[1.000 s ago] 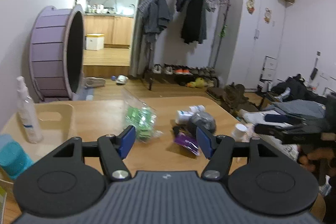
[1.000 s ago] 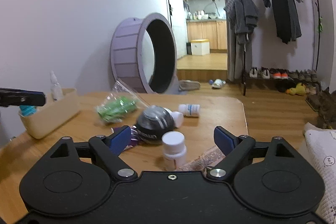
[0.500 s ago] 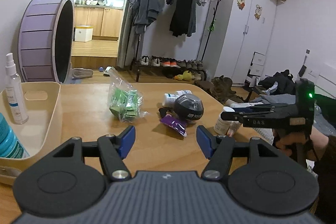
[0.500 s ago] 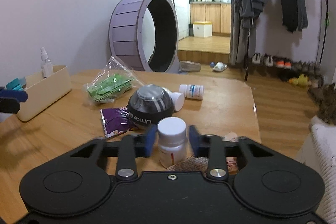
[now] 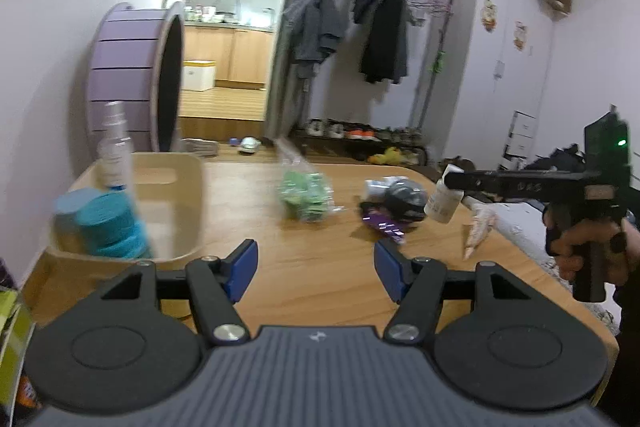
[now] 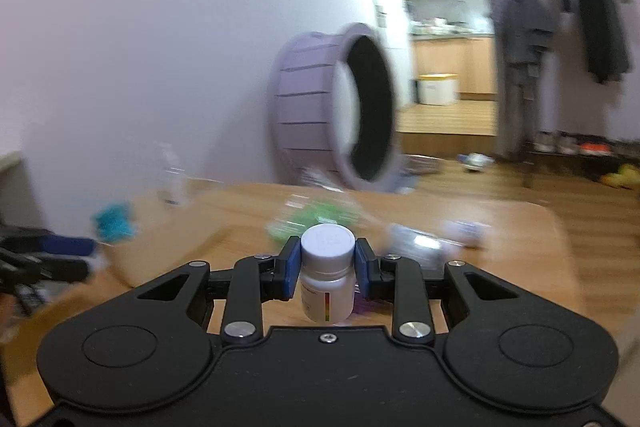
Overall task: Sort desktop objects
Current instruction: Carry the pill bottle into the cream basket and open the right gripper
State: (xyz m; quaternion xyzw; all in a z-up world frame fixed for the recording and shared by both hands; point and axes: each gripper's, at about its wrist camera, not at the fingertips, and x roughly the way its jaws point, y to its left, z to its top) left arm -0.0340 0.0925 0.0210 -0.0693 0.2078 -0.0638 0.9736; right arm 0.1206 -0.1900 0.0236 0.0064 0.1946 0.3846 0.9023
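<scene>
The right gripper (image 6: 327, 269) is held level above the table (image 5: 320, 267), its fingers clamped on a white pill bottle (image 6: 327, 273). The left gripper (image 5: 316, 269) hovers low, its fingers spread wide and empty.

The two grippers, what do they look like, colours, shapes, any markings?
Both are matte black. The left gripper has blue pads on angled fingers, silver pivot screws, two round discs and a ribbed grey body. The right gripper looks the same; seen from the left camera its handle shows a green light.
</scene>
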